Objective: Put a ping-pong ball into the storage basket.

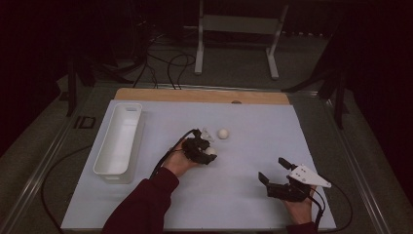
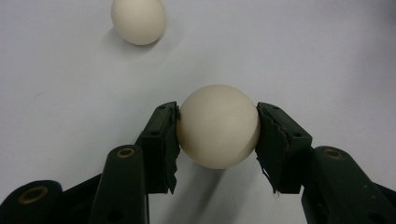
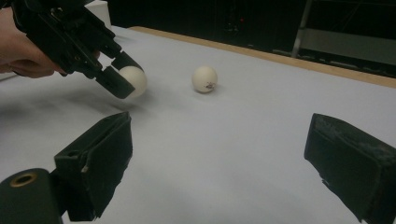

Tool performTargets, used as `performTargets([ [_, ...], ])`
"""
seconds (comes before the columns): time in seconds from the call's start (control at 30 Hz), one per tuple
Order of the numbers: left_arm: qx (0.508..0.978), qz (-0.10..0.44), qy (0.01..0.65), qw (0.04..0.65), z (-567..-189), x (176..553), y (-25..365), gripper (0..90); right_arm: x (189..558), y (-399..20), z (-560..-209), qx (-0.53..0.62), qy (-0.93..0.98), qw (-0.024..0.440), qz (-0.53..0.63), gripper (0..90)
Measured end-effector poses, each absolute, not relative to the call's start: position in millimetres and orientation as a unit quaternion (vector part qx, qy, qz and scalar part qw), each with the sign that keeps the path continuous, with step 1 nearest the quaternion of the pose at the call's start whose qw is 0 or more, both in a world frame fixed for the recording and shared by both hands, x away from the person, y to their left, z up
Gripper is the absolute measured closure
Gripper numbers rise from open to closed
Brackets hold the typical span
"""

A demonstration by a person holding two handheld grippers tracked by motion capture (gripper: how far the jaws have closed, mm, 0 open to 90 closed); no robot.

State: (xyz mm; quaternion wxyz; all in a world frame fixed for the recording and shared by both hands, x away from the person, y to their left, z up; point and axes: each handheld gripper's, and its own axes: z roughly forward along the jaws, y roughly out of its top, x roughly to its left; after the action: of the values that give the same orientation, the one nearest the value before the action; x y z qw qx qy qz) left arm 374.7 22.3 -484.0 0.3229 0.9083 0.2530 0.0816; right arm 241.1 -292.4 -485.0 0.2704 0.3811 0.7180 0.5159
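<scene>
My left gripper (image 2: pixel 217 128) is shut on a cream ball (image 2: pixel 218 126), its two black pads pressing the ball's sides just above the white table sheet. In the high view that gripper (image 1: pixel 208 155) sits near the table's middle, with the held ball (image 1: pixel 211 151) at its tip. A second cream ball (image 1: pixel 223 133) lies free on the sheet just beyond it, also seen as the loose ball (image 2: pixel 138 19) and the marked ball (image 3: pixel 204 78). My right gripper (image 1: pixel 273 169) rests at the front right, open, with nothing between its jaws (image 3: pixel 219 154). The left gripper with its ball (image 3: pixel 133 80) appears at the upper left of the right gripper view.
A long white bin (image 1: pixel 119 139) stands along the left side of the sheet. A wooden strip (image 1: pixel 202 95) edges the far side of the table. Cables and a white metal frame (image 1: pixel 238 24) lie on the floor beyond.
</scene>
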Motion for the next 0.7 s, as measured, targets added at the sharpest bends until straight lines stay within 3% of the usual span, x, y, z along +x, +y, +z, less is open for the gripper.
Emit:
performTargets([
  [0.7, 0.903, 0.092, 0.255, 0.333, -473.3, 371.4, 25.1, 50.9, 241.6, -292.1, -485.7, 0.384, 0.716, 0.270, 0.518, 7.6],
])
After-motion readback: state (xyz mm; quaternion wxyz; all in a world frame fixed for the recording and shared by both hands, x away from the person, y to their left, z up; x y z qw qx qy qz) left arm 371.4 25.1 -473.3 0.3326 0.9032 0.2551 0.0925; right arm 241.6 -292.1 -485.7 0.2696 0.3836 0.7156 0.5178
